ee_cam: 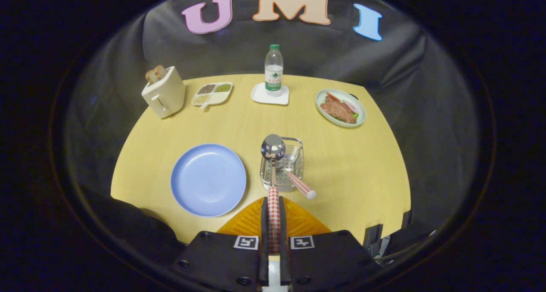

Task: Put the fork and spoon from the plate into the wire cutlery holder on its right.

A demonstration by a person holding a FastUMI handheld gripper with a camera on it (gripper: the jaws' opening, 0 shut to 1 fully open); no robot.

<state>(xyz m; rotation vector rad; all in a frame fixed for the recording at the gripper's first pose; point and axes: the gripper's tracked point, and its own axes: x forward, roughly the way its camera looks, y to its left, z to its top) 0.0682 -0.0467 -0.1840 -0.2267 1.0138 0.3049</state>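
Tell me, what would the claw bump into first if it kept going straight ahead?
Probably the wire holder. The claw is shut on the spoon, whose bowl is over the holder already. Depth is hard to judge.

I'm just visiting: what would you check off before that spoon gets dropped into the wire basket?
1. Tool shut on the checked-handled metal spoon: ok.
2. Spoon bowl over the wire cutlery holder: ok, roughly; height above it, cannot tell.
3. Checked-handled fork already lying in the holder: ok.
4. Fork handle juts out near the spoon's path: cannot tell if clear.
5. Round blue plate bare: ok.
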